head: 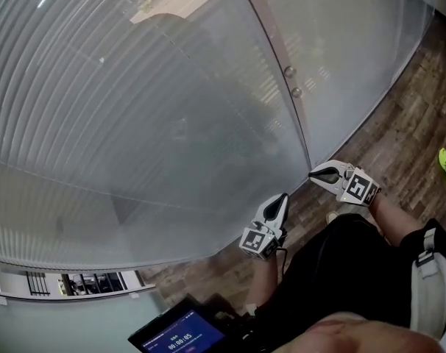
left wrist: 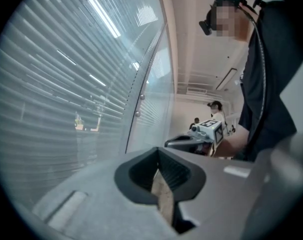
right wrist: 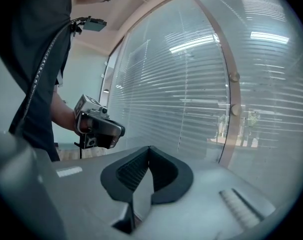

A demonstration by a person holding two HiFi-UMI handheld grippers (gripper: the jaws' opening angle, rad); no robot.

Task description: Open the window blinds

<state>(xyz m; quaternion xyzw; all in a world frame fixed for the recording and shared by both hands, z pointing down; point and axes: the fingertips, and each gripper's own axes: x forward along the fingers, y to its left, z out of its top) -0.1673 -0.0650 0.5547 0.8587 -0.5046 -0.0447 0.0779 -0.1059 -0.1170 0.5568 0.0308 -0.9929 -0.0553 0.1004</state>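
The window blinds (head: 135, 123) hang lowered behind a glass wall, spreading ahead of both grippers and up to their left. The left gripper (head: 283, 197) and right gripper (head: 313, 173) sit side by side near the foot of the glass, above the wood floor (head: 400, 138). Each has its jaws pressed together, with nothing between them.

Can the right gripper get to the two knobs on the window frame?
Probably yes: the right gripper, shut and empty, is close to the frame, and nothing stands between it and the knobs.
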